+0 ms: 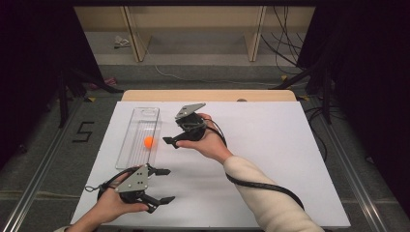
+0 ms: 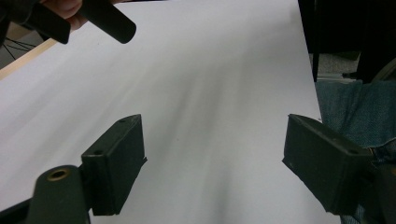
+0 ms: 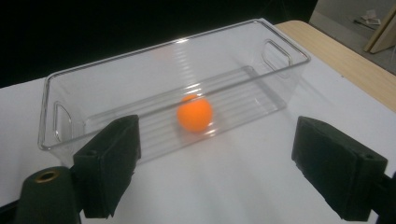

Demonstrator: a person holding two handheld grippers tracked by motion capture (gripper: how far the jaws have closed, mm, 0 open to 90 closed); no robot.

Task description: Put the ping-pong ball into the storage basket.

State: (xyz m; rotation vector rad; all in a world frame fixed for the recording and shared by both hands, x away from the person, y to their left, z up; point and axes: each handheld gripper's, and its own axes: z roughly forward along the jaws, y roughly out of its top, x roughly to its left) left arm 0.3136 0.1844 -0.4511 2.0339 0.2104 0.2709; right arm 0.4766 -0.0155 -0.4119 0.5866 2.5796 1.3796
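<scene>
Orange ball (image 3: 194, 113) sits inside the clear plastic bin (image 3: 285, 58) on the white table (image 1: 270, 145), left of centre, nothing touching it. Your right gripper (image 1: 170, 141) is just right of the bin, jaws wide apart and empty, aimed at the ball. Your left gripper (image 1: 164, 185) is near you at the left, jaws also apart, holding nothing.

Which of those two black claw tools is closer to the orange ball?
The right gripper: it sits just beside the clear bin holding the ball; the left gripper is nearer the person.
</scene>
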